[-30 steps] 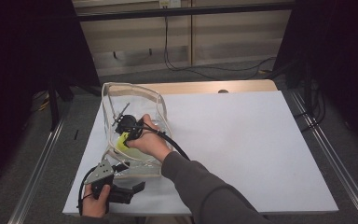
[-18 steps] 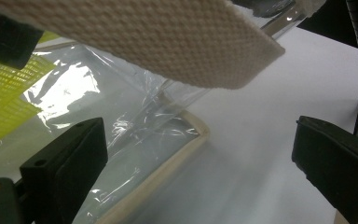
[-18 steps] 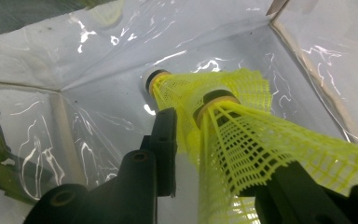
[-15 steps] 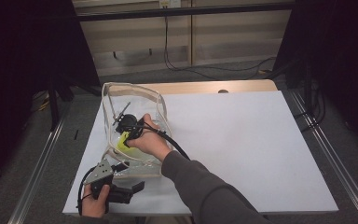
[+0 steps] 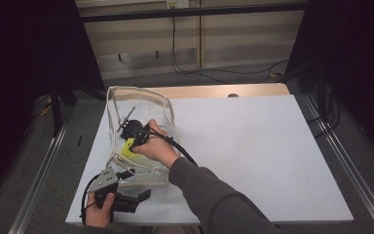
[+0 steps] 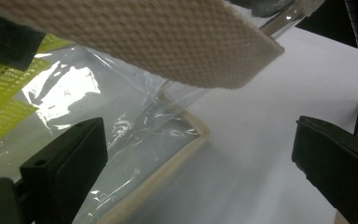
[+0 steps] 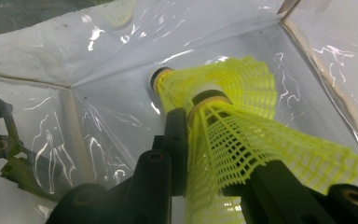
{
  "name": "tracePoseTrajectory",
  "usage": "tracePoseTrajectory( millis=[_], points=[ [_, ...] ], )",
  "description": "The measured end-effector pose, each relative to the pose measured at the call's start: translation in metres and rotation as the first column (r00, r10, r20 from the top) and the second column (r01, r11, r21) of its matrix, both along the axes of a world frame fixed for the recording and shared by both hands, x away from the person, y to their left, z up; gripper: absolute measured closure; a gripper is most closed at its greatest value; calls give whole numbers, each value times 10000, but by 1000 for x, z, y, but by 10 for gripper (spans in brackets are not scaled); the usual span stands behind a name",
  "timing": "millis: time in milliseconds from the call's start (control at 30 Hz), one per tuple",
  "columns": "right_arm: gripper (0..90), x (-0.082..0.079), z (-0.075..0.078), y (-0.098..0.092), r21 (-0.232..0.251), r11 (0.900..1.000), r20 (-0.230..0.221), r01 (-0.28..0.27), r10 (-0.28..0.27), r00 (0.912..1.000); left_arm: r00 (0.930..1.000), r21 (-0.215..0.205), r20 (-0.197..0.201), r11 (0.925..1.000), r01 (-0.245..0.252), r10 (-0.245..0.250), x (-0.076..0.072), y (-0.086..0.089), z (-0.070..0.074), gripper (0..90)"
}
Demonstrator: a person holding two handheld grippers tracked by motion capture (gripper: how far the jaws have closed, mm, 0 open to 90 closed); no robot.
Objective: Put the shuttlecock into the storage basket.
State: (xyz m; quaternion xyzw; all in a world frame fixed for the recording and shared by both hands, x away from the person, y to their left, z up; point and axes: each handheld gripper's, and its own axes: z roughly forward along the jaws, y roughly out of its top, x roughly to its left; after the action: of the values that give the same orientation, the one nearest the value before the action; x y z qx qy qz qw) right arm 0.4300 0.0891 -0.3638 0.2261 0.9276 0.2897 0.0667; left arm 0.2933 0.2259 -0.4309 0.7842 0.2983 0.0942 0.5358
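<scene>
A clear plastic bag (image 5: 164, 108) with cream canvas trim lies open on the white table (image 5: 253, 146). My right gripper (image 5: 127, 145) reaches down into it. In the right gripper view, that gripper (image 7: 209, 149) is shut on the mesh skirt of a yellow shuttlecock (image 7: 247, 144), and its jaws have just been closing on it. A second yellow shuttlecock (image 7: 223, 81) lies on the bag's bottom (image 7: 98, 93) just beyond. My left gripper (image 5: 143, 196) rests at the bag's near corner. Its jaws stand wide apart (image 6: 200, 172) around the bag's trimmed edge (image 6: 168, 163) without pressing on it.
A cream canvas strap (image 6: 144, 37) hangs across the top of the left gripper view. The right gripper's black cable (image 5: 177, 146) trails over the bag's side. Metal rails (image 5: 341, 156) run along both sides of the table, with dark floor beyond.
</scene>
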Motion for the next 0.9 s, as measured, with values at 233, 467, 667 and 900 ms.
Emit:
tracePoseTrajectory(
  millis=[233, 467, 667, 900],
  points=[
    [709, -1, 0, 1, -98, 9998, -97, -150, 149, 9998, 10000, 15, -18, 10000, -5, 5, 0, 0, 0, 31],
    [728, -1, -1, 2, -70, 9988, -164, -489, 487, 9987, 10000, 34, -28, 10000, -11, 11, 0, 1, 0, 31],
    [677, -2, 1, 2, 44, 9995, -76, -312, 312, 9995, 10000, 8, 8, 10000, -44, 44, 0, 0, 0, 31],
    [683, -1, 2, 1, 84, 9994, -59, -337, 338, 9994, 10000, 7, -5, 10000, -45, 45, -1, 0, 1, 32]
  ],
)
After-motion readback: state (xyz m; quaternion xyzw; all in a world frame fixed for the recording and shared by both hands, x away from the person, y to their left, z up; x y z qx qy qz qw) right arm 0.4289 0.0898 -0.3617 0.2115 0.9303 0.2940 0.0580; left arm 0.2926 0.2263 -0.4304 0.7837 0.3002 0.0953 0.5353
